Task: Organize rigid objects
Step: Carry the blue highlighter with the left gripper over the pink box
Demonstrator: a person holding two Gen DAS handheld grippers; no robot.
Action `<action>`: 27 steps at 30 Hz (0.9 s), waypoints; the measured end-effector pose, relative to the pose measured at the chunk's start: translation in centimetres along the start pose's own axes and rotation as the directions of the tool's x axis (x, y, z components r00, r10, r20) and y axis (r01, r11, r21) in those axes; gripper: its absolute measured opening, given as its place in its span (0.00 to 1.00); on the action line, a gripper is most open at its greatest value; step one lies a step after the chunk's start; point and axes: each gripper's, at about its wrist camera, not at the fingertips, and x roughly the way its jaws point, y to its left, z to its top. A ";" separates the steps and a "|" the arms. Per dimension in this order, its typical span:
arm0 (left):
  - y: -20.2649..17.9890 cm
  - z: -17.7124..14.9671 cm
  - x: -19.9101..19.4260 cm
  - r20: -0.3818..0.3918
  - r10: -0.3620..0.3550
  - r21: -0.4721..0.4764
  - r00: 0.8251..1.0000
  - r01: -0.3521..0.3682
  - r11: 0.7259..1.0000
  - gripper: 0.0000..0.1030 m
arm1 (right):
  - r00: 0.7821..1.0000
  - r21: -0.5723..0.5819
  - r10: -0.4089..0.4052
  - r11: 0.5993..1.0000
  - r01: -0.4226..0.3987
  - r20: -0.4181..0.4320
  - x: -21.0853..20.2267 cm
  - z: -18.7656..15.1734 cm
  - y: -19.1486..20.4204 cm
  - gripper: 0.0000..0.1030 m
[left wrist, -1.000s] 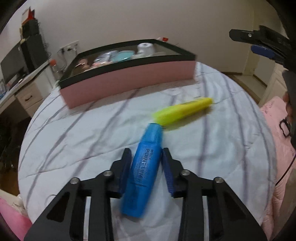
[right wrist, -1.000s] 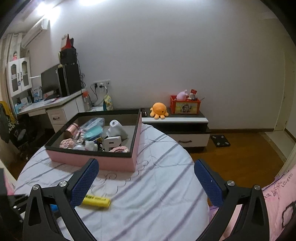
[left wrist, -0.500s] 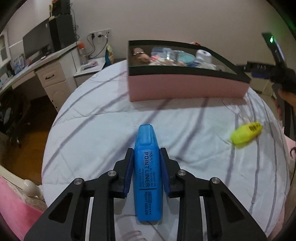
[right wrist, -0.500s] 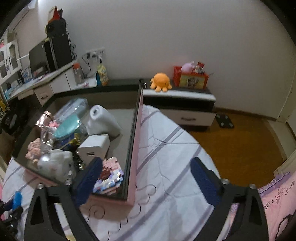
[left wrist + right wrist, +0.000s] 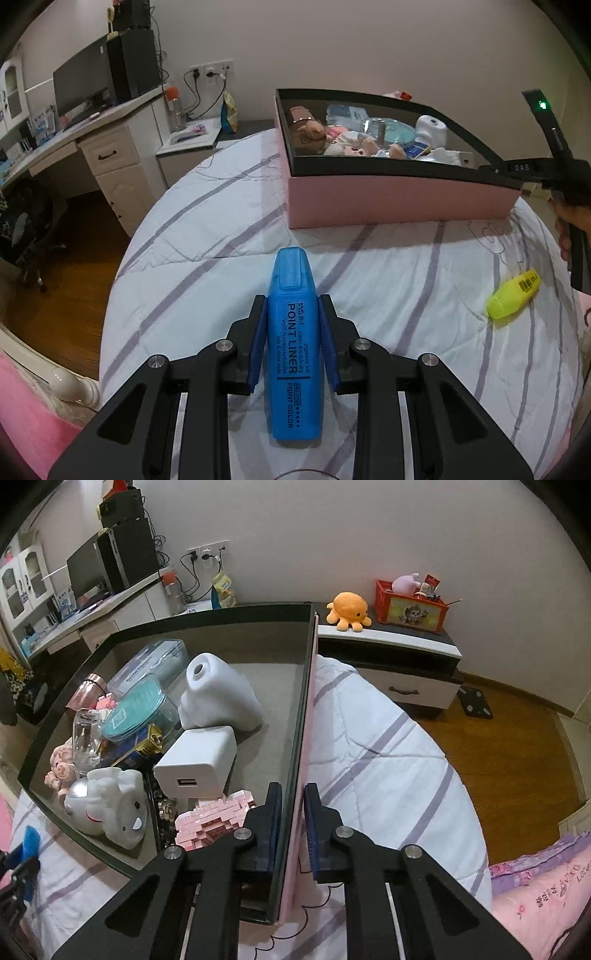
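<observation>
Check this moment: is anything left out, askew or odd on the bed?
One thing stands out: a yellow highlighter lies loose on the striped quilt, outside the pink box. The left gripper grips the blue highlighter; the right gripper has just closed on the box wall. Nothing looks spilled or damaged.

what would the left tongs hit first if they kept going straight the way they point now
Probably the striped bedcover, short of the pink box. The left tongs, gripping the blue highlighter, angle downward; depth is unclear.
</observation>
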 end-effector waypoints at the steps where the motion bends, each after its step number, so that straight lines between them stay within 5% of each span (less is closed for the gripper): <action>1: 0.1 0.1 -0.1 0.006 0.012 -0.003 1.000 -0.012 1.000 0.26 | 1.000 0.000 0.004 1.000 -0.004 -0.001 0.0 0.0 0.0 0.12; 13: 2.3 1.9 -1.0 0.040 0.074 -0.042 0.996 -0.072 0.997 0.26 | 1.000 0.001 -0.001 1.000 0.001 -0.006 0.1 0.6 0.0 0.11; 27: -2.8 7.1 -4.3 0.141 -0.016 0.083 0.990 0.004 0.997 0.26 | 1.000 0.003 -0.004 1.000 0.004 -0.011 0.4 0.9 0.0 0.12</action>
